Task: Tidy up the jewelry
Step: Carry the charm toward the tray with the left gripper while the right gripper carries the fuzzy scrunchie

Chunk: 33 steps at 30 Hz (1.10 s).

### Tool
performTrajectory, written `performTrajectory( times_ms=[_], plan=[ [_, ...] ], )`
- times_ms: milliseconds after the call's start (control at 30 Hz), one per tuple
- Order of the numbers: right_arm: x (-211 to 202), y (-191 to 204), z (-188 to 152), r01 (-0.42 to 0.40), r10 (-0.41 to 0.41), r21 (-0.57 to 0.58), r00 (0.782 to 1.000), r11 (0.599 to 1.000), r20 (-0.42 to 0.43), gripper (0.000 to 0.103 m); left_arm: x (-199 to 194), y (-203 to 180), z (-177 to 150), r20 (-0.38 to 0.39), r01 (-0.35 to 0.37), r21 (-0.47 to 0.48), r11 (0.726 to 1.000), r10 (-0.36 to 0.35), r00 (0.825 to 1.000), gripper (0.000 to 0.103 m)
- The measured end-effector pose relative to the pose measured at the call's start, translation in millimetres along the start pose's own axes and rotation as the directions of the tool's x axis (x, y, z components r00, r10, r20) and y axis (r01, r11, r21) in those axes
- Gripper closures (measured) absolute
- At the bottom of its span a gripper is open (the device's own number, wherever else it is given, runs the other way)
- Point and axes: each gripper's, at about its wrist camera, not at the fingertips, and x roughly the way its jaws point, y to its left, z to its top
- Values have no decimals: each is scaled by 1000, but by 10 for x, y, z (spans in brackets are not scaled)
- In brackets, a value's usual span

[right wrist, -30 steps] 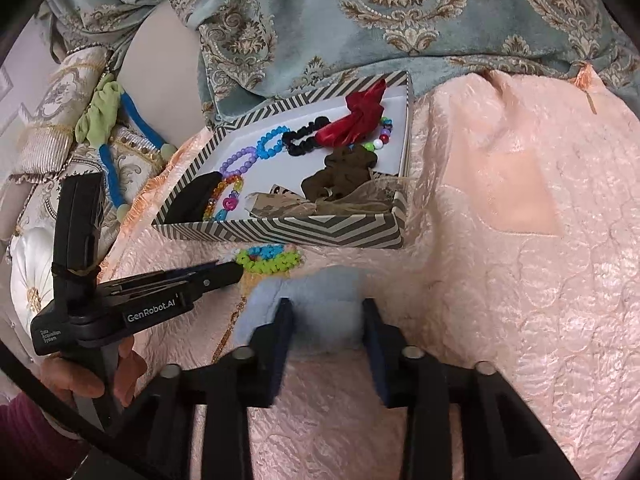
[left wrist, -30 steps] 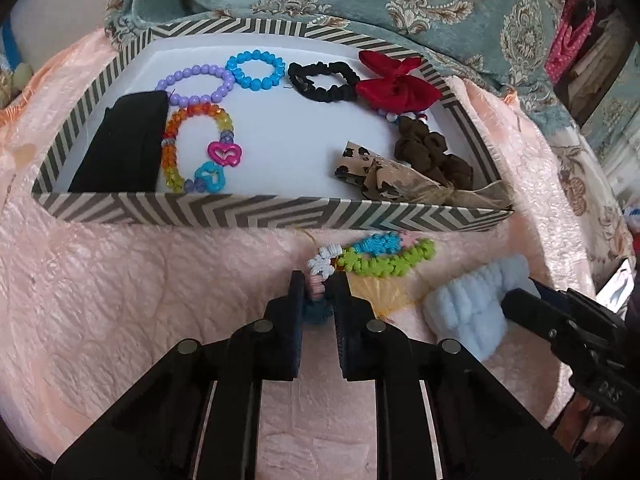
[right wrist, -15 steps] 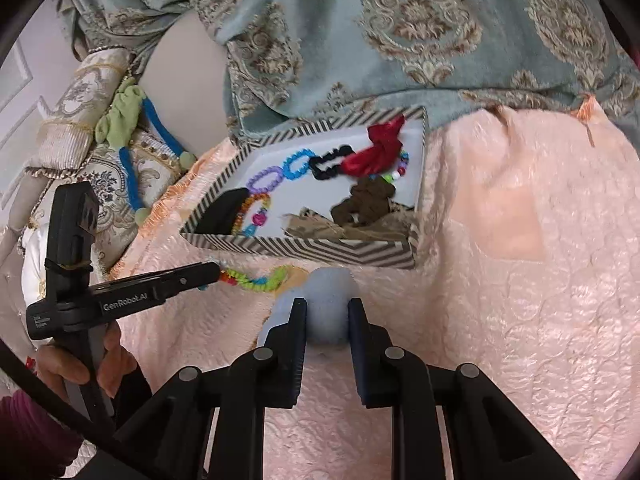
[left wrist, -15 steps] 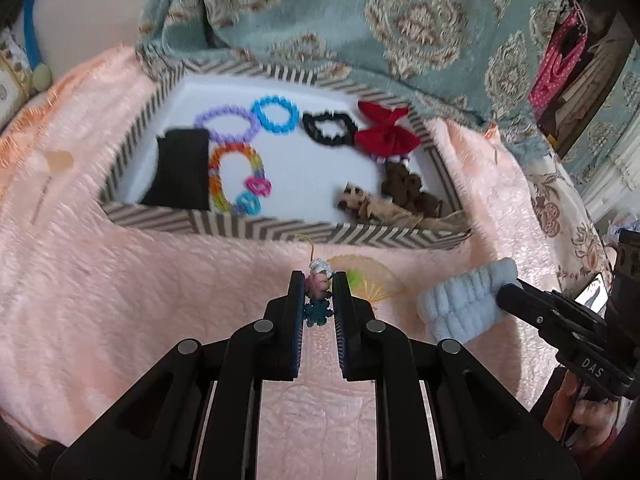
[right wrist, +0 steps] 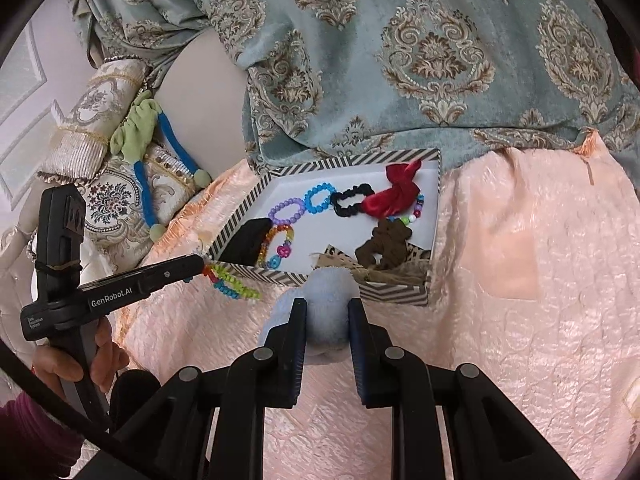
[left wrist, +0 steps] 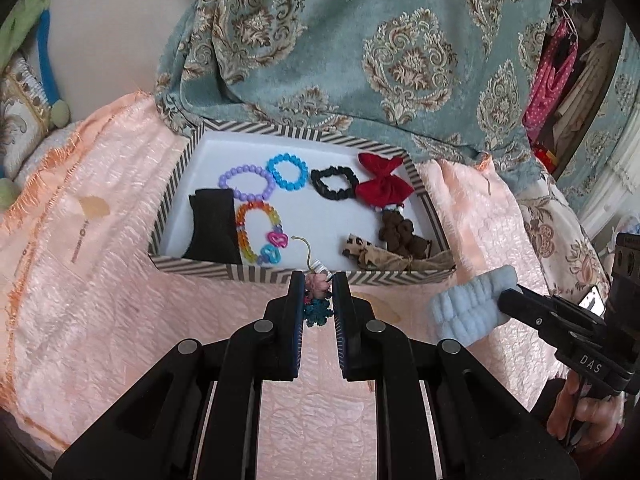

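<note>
A striped box [left wrist: 256, 272] [right wrist: 396, 291] on the pink bedspread holds bead bracelets [left wrist: 287, 171], a black scrunchie [left wrist: 334, 183], a red bow [left wrist: 383, 185] and brown hair ties [left wrist: 400, 236]. My left gripper [left wrist: 318, 280] is shut on a multicoloured flower bracelet [left wrist: 317, 305], held in the air in front of the box's near wall; the bracelet hangs from it in the right wrist view [right wrist: 230, 280]. My right gripper [right wrist: 326, 312] is shut on a fluffy light-blue scrunchie [right wrist: 327, 312] [left wrist: 468, 306], lifted just right of the left gripper.
A teal patterned blanket [left wrist: 360, 48] lies behind the box. Cushions and a green-and-blue soft toy [right wrist: 144, 148] lie at the left. A black folded band [left wrist: 212, 226] and a leopard-print bow [left wrist: 360, 248] also lie in the box.
Both grippers have risen off the bedspread with their items. The right gripper closed on the blue scrunchie and lifted it. The flower bracelet left the bedspread.
</note>
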Motion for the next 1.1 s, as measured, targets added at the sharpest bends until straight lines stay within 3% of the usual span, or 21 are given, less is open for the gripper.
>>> performTrajectory(
  times_ms=[167, 833, 1100],
  plan=[
    [9, 48, 52, 0, 0, -10, 1000, 1000, 1, 84, -30, 33, 72, 0, 13, -11, 1000, -13, 1000, 91],
    [136, 71, 176, 6, -6, -9, 1000, 1000, -8, 84, 10, 186, 280, 3, -49, -18, 999, 49, 999, 91],
    [240, 106, 368, 10, -10, -6, 1000, 1000, 6, 84, -7, 345, 536, 21, -76, -35, 997, 77, 997, 91]
  ],
)
